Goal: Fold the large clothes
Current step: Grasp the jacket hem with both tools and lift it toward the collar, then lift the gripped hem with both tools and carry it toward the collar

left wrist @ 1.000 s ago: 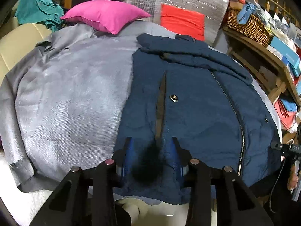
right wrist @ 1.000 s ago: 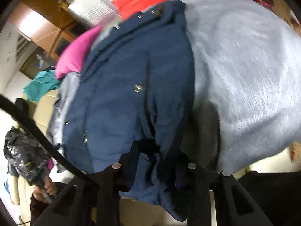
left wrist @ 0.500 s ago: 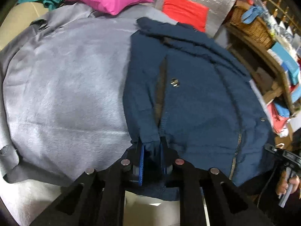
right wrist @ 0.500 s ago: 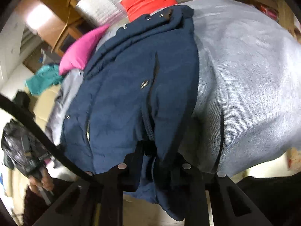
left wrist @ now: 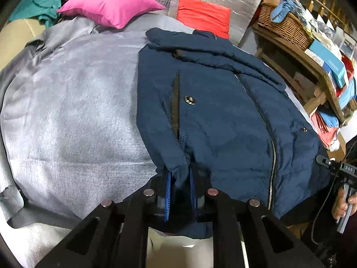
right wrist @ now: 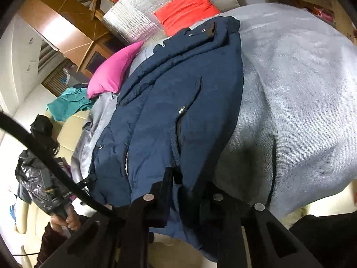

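Left tongs [left wrist: 179, 185] closed since earlier, pinching jacket [left wrist: 223, 116] hem; right tongs [right wrist: 186, 186] closing, apparently gripping hem.

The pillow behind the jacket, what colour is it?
The pillow is bright pink, clearest in the left wrist view.

My right hand-held gripper [right wrist: 186, 185] is closing on the navy jacket's [right wrist: 169, 102] near hem, over the grey cover [right wrist: 290, 93].

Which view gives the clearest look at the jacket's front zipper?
The left wrist view: the zipper runs in full down the navy jacket, its teeth sharp. The right wrist view shows only a short, foreshortened stretch of it near the hem.
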